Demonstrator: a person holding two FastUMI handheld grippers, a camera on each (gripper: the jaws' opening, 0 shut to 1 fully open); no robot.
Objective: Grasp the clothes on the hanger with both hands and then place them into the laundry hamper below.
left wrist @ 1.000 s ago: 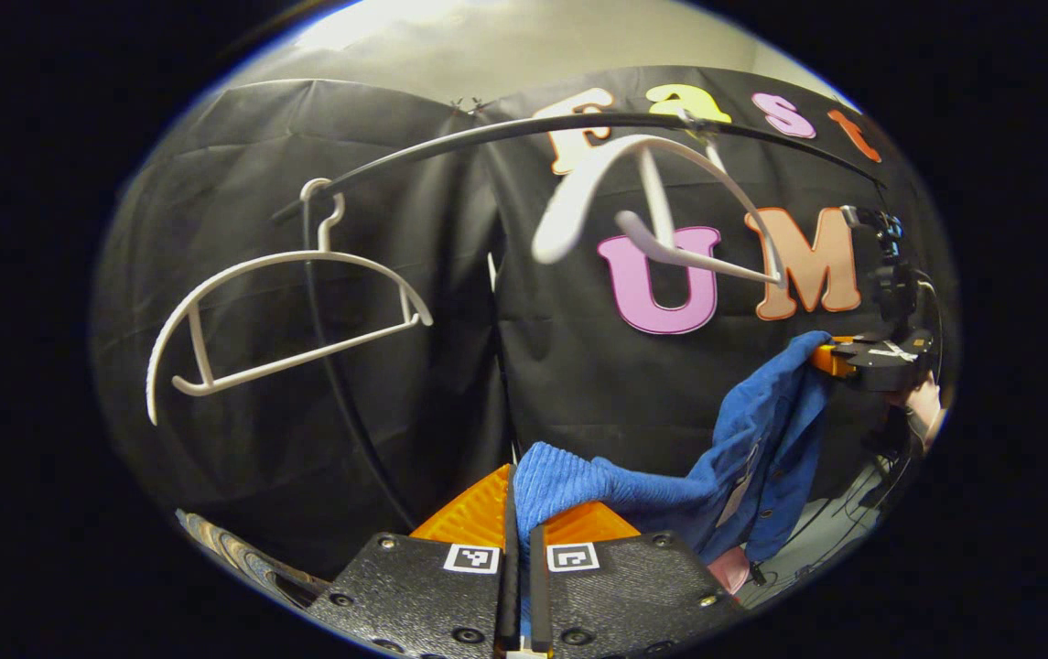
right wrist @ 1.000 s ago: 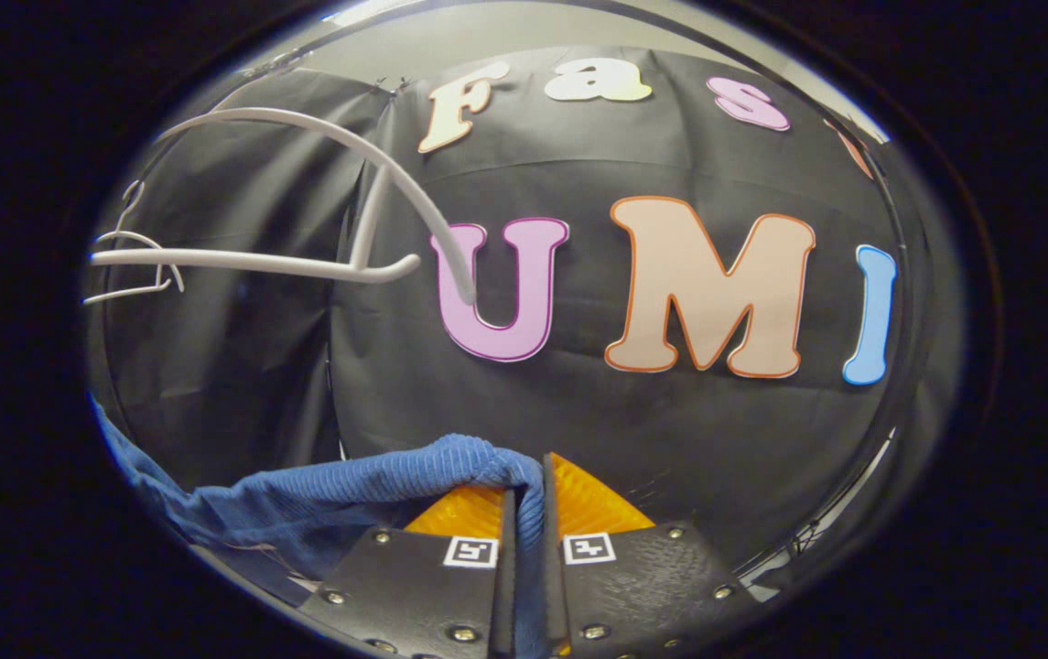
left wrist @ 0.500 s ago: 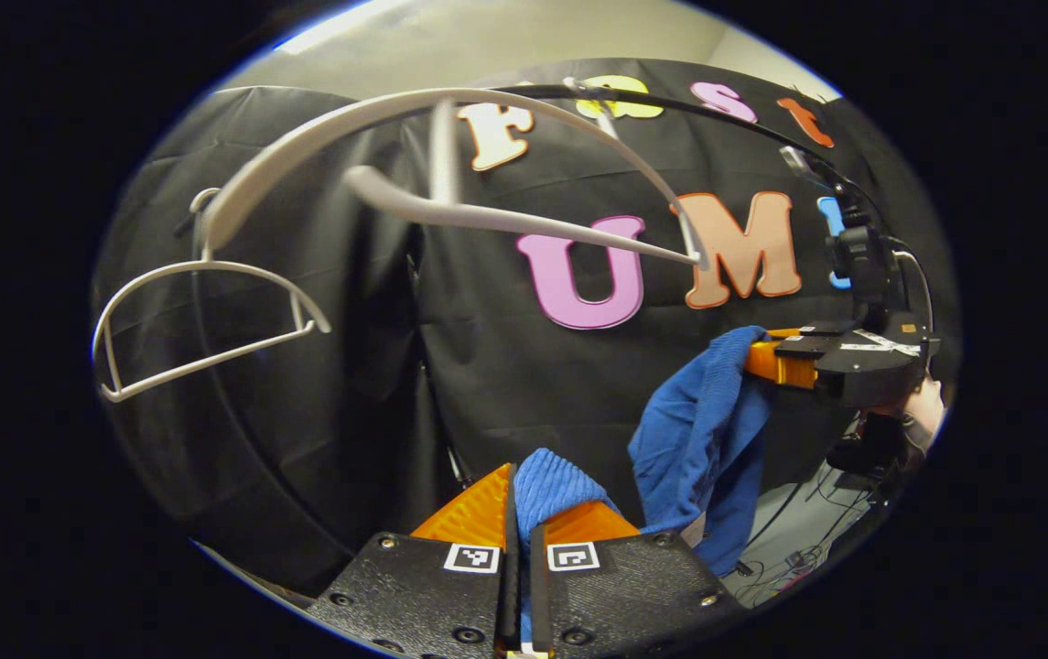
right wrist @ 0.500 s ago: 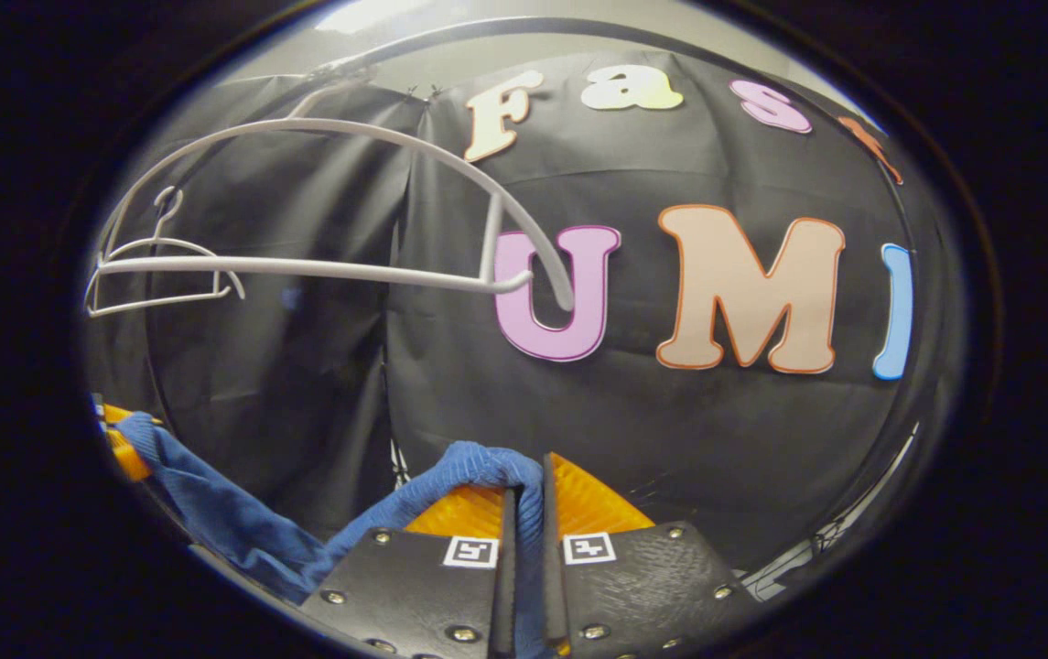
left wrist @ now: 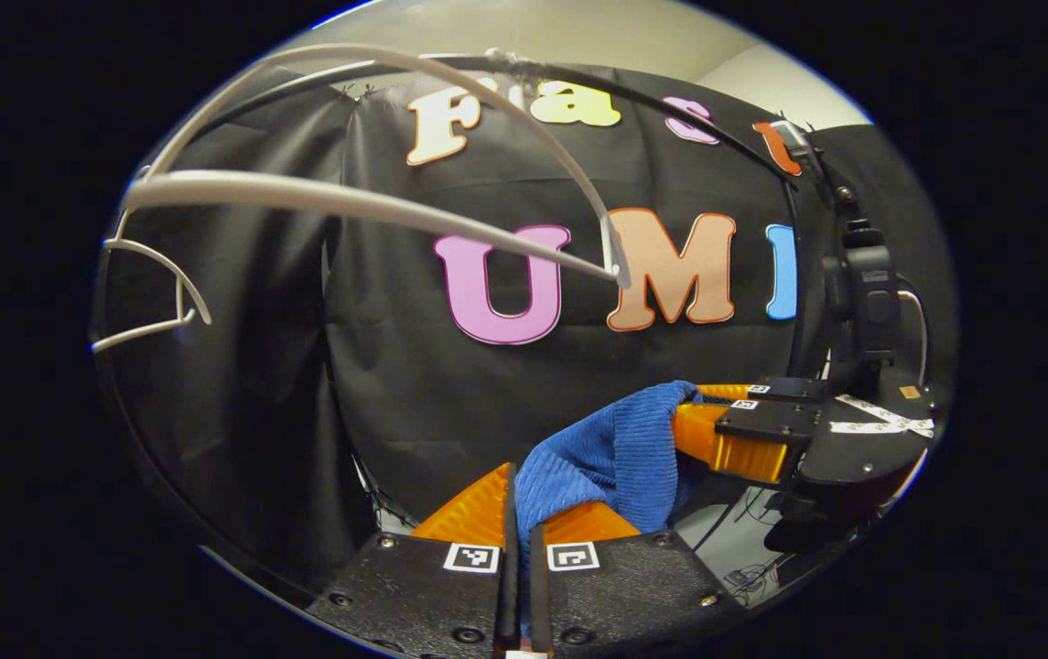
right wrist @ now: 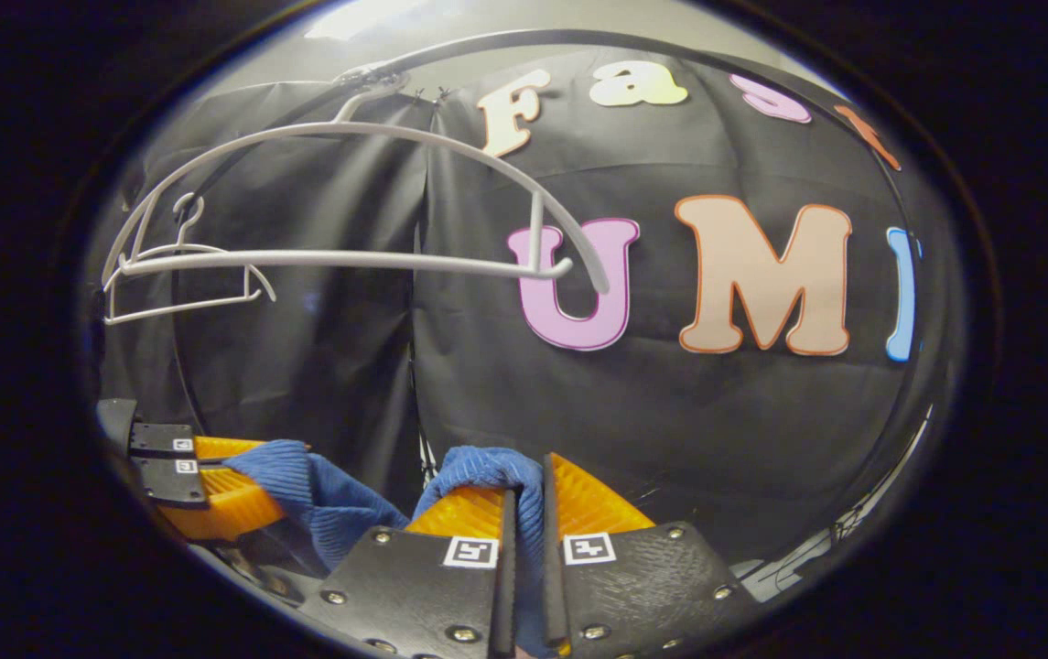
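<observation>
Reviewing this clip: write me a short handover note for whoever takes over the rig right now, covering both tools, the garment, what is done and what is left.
Left tool: shut on the blue ribbed knit garment.
Right tool: shut on the same garment, close beside the left tool.
The garment hangs bunched between the two tools, below the near white plastic hanger, which is bare on the black rail. A second bare white hanger hangs farther along.
Done: garment is off the hanger, held by both tools.
Left: lower it into the laundry hamper and release; I cannot see the hamper from here.
</observation>
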